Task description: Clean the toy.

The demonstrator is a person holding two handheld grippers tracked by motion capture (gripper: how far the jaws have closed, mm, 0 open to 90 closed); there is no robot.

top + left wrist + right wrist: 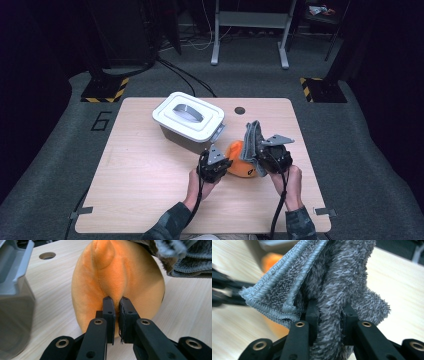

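1. Two grippers are working side by side, each pinching something soft near the front of the table (150, 200).
2. To the far side of the left gripper (215, 167), a white-lidded bin (189, 121) is sitting, latch end towards it.
3. That left gripper (116, 315) is pinching a fold of the orange plush toy (117, 277), its jaws nearly pressed together on the fabric; the toy is resting on the table right ahead of it.
4. Just right of the toy, the right gripper (272, 155) is clamping a grey towel (252, 137) and holding it up, so the cloth is standing above the jaws.
5. Seen along the right gripper (329, 317), the towel (332, 277) is bunching thickly between the jaws.
6. Judging by this, the toy is being steadied for wiping; the next move calls for bringing the towel down onto it.
7. Readable writing is limited to a "6" on the floor (101, 121), well left of both grippers.
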